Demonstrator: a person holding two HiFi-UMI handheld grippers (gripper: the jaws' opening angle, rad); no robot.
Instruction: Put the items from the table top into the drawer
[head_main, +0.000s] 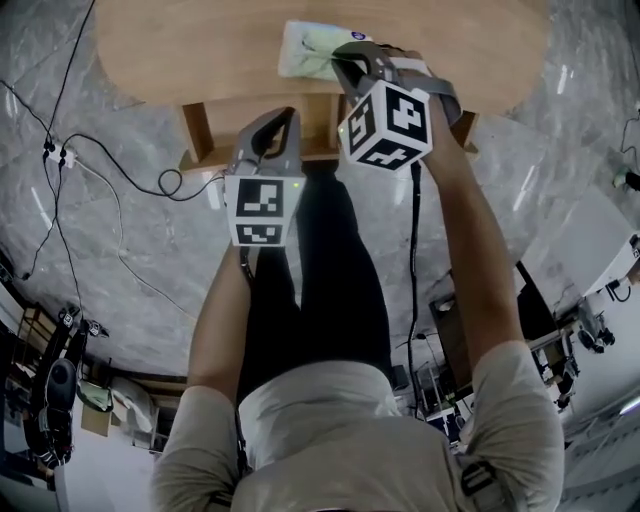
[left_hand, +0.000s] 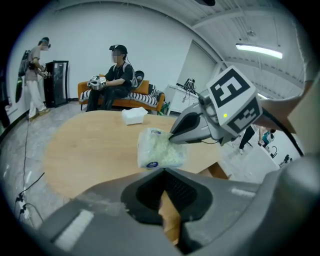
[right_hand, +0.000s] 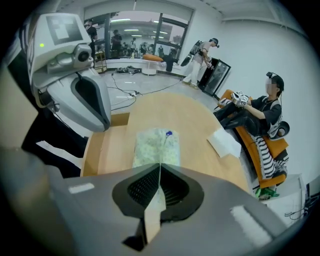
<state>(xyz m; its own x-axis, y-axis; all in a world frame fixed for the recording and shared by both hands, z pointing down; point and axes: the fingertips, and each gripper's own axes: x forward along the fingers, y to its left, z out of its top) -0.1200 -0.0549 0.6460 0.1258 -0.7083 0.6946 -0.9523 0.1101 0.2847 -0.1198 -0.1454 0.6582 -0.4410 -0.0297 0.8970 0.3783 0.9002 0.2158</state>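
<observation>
A clear packet of pale green-white contents (head_main: 305, 48) sits at the near edge of the round wooden table (head_main: 200, 50). My right gripper (head_main: 347, 58) is shut on the packet's near edge; in the right gripper view a thin fold of the packet (right_hand: 156, 145) runs in between the closed jaws (right_hand: 160, 169). From the left gripper view the packet (left_hand: 159, 150) looks tilted up under the right gripper's tips (left_hand: 173, 139). My left gripper (head_main: 284, 116) hangs over the open wooden drawer (head_main: 212, 128) below the table edge. Its jaws (left_hand: 163, 170) meet with nothing between them.
A white folded paper (right_hand: 225, 142) lies farther back on the table. Cables and a power strip (head_main: 62, 155) trail over the marble floor at left. A person sits on an orange sofa (left_hand: 112, 75) beyond the table, and others stand farther back.
</observation>
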